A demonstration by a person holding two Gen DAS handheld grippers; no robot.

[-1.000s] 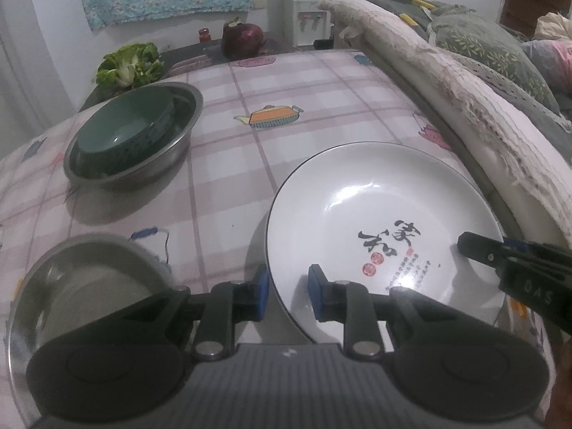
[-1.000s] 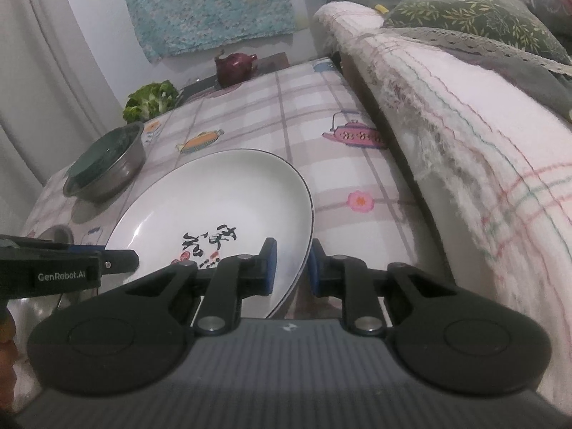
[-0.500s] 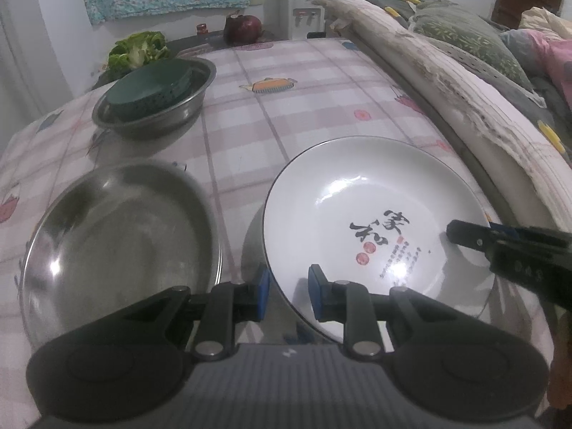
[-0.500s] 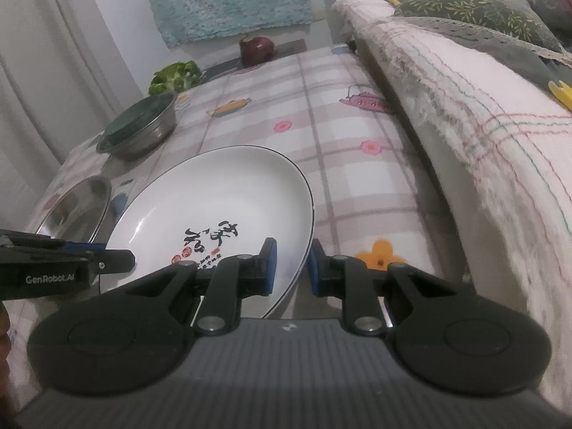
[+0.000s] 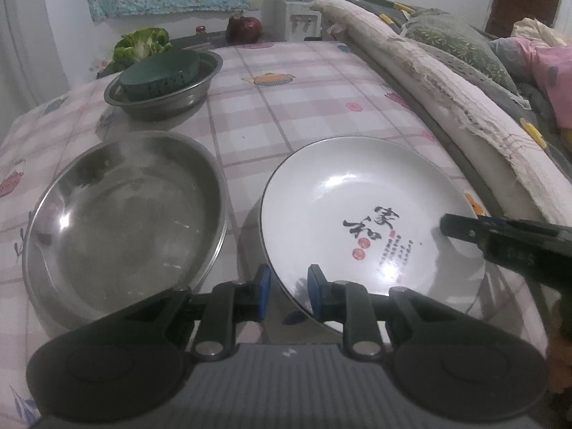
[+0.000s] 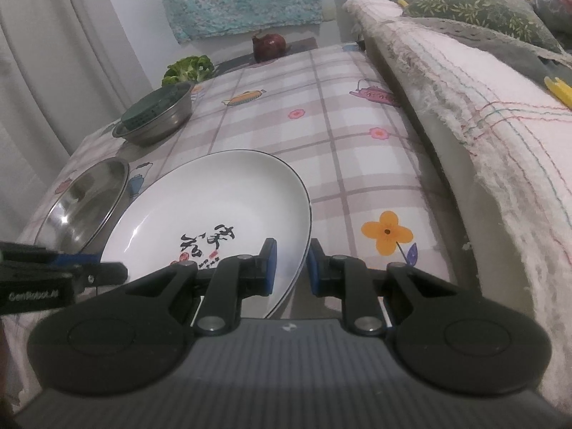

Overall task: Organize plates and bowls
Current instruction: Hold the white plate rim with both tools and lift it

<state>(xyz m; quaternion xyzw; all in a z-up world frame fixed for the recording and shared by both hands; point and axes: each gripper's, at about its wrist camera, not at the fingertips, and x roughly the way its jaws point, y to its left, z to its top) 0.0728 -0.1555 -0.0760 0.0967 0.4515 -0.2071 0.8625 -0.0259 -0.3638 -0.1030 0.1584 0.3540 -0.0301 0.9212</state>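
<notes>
A white plate [image 5: 361,200] with black calligraphy is held above the checked tablecloth by both grippers. My left gripper [image 5: 289,292] is shut on its near left rim. My right gripper [image 6: 289,268] is shut on its right rim; the plate also shows in the right wrist view [image 6: 214,214]. A large empty steel basin [image 5: 125,221] sits just left of the plate. A green bowl [image 5: 161,71] rests inside a smaller steel basin [image 5: 168,102] at the far left.
A padded sofa back with a fringed blanket [image 5: 447,89] runs along the table's right side. A leafy green vegetable [image 5: 141,43] and a dark red teapot [image 5: 244,28] stand at the far end. A curtain [image 6: 53,53] hangs on the left.
Both grippers have pulled back and risen with the plate. The large steel basin has come fully into the left view; the far basin looks further away.
</notes>
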